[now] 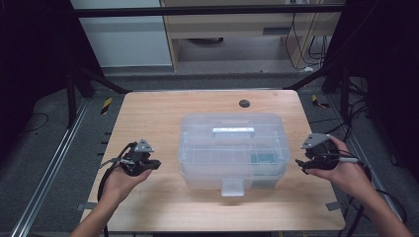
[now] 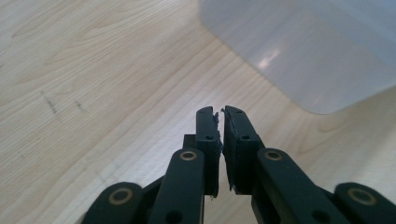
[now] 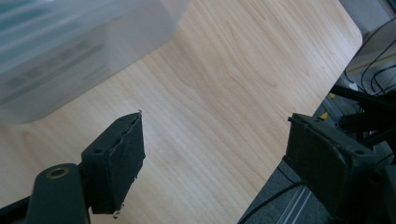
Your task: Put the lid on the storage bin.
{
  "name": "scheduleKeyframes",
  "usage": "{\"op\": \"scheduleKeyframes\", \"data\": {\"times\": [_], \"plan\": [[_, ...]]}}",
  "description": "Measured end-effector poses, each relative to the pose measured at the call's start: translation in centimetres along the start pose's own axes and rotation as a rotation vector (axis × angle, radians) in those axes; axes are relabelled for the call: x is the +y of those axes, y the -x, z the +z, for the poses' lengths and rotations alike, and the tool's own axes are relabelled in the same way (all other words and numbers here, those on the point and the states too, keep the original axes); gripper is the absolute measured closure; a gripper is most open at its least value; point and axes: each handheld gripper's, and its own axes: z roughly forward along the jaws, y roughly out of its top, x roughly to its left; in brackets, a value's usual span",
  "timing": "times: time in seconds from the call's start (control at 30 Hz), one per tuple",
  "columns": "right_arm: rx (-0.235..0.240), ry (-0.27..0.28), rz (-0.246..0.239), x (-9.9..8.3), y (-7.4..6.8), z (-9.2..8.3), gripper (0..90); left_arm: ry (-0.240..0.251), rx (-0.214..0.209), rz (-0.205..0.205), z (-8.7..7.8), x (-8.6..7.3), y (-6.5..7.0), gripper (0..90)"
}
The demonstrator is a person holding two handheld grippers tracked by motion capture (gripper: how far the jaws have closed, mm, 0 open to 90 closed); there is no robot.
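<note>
From the high view, a translucent plastic storage box with a moulded lid handle and a front latch tab (image 1: 234, 150) sits closed near the middle of the pale wooden table (image 1: 148, 113), its latch facing the person. That orientation puts the clasp within easy reach, which suggests the box is set up to be opened from the near side. Something teal and flat lies inside at the box's right front; what it is cannot be told through the cloudy wall. The left gripper (image 1: 148, 165) hovers to the left of the box and the right gripper (image 1: 304, 164) to its right, each clear of the plastic and roughly level with its front half. Flanking it this way looks like a ready stance, with either tool free to go for the latch or a side wall. A small dark round grommet (image 1: 244, 103) sits in the tabletop behind the box.

In the left gripper view, the left gripper (image 2: 221, 112) has its black jaws drawn together with only a sliver of gap and nothing between them, pointing at bare wood just short of the box's rounded corner (image 2: 317, 51).

In the right gripper view, the right gripper (image 3: 215, 128) has its jaws spread wide and empty, above the table's edge, with the box (image 3: 70, 46) off to the upper left.
</note>
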Motion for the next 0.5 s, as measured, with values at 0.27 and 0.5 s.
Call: {"op": "scheduleKeyframes", "data": {"times": [0.27,0.5], "plan": [[-0.019,-0.013,0.107,0.0,2.0,2.8,21.5,0.036,0.046,-0.088,1.3,0.0,-2.4,76.6],[-0.036,0.006,0.209,0.2,3.4,5.2,32.7,0.083,0.14,-0.137,3.0,0.1,-4.0,43.1]]}}
